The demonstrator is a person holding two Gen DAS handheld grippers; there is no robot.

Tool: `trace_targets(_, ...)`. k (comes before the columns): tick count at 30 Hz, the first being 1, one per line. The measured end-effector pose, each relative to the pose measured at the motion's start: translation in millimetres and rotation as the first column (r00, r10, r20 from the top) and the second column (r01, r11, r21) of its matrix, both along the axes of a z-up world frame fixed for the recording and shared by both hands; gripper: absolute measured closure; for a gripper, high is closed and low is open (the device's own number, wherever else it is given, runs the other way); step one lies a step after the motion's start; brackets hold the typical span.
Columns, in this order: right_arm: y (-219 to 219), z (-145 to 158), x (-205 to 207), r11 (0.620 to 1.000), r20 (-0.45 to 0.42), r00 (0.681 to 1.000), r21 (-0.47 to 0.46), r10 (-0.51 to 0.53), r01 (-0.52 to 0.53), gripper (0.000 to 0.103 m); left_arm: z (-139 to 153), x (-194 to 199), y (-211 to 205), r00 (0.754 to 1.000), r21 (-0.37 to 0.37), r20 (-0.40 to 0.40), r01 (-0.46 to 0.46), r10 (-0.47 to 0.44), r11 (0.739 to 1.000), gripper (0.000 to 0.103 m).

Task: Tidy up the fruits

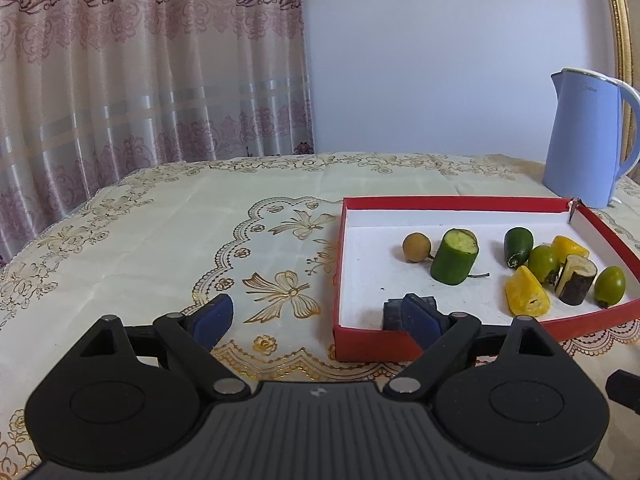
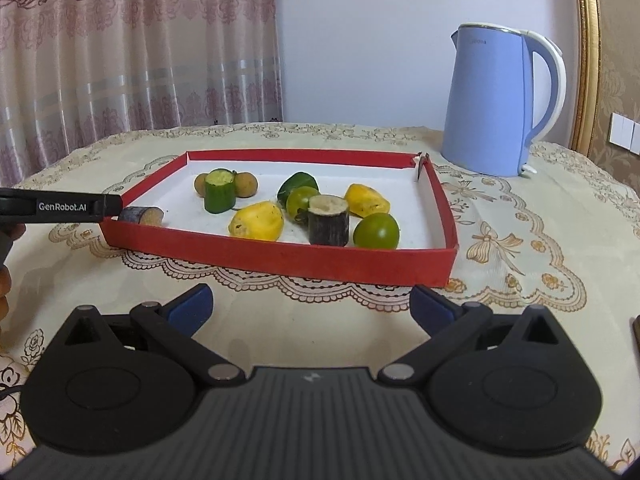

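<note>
Since dark sugarcane piece (image 2: 144,215) lies in red tray (image 2: 280,258) at near-left corner, touching left gripper (image 1: 316,316) right finger, jaws spread wide, nothing clamped: judged just placed. Lift gripper straight up, avoid tray wall. Piece on side, long axis roughly along near edge, cut face toward tray middle. Right gripper (image 2: 312,304) open, empty, before near edge.
</note>
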State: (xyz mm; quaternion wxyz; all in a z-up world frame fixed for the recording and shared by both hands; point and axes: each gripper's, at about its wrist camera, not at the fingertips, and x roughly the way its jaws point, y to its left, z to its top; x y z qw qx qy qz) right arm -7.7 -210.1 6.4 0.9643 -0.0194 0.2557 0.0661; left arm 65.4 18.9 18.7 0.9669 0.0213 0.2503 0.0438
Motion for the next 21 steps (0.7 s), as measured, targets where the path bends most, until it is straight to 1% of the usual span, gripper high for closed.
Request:
trace_targets(4,1.7,0.0,0.1,1.000,0.003,1.000,-0.013,-0.005,0.005,0.000,-0.6,-0.7,-0.2,1.000,-0.003,-0.003,0.008,-0.008,1.000,0.011)
trace_targets(21,-0.9,-0.6,1.4,1.000,-0.005,1.000,0.004,-0.001,0.001,0.000,-3.5,1.8,1.0,1.000,-0.014,-0.024,0.017,-0.017,1.000,0.011)
